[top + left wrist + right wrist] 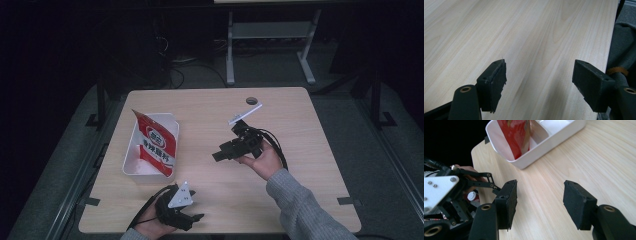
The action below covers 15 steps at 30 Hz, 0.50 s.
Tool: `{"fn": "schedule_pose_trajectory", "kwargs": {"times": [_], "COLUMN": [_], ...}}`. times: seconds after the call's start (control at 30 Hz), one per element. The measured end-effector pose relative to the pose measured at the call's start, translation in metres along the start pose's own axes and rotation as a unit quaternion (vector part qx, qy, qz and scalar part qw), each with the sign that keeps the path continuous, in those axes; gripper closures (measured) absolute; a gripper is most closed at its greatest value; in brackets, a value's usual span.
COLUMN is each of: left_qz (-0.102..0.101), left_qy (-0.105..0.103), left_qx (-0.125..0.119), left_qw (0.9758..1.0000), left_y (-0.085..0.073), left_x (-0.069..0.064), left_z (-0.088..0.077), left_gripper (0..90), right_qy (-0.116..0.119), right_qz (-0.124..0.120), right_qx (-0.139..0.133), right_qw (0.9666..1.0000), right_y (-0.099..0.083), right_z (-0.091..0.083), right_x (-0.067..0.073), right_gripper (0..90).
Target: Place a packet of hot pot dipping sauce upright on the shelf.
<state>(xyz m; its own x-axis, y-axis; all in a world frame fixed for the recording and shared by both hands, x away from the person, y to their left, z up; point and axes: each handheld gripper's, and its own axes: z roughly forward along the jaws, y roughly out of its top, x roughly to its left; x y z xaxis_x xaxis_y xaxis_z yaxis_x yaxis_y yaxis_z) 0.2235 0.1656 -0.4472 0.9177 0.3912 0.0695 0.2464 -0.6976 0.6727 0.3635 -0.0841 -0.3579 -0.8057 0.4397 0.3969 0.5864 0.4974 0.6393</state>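
Resting: red packet (pixel 156 145) already in white tray (pixel 131 165), beyond right tongs (pixel 539 202) | both tongs apart, empty | left tongs (pixel 540 85) over bare table (pixel 524 32) | likely nothing left.

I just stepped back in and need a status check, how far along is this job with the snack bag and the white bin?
Looks done: the red snack bag sits inside the white bin, leaning and poking over its rim. In hand: nothing; the left gripper and the right gripper are both open and empty over the wooden table. Left: nothing else lies loose on the table, so any remaining step can't be told from here.
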Motion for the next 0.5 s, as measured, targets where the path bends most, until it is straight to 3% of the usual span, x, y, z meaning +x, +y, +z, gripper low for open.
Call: {"fn": "schedule_pose_trajectory", "kwargs": {"times": [0.5], "left_qz": [-0.002], "left_qy": [-0.001], "left_qx": [0.000], "left_qw": [1.0000], "left_y": [0.000], "left_x": [0.000], "left_z": [0.000], "left_gripper": [26.7], "right_qy": [-0.012], "right_qz": [0.021], "right_qx": [0.002], "right_qw": [0.9997], "right_y": [-0.031], "right_z": [-0.017], "right_x": [-0.012], "right_gripper": [42.5]}}
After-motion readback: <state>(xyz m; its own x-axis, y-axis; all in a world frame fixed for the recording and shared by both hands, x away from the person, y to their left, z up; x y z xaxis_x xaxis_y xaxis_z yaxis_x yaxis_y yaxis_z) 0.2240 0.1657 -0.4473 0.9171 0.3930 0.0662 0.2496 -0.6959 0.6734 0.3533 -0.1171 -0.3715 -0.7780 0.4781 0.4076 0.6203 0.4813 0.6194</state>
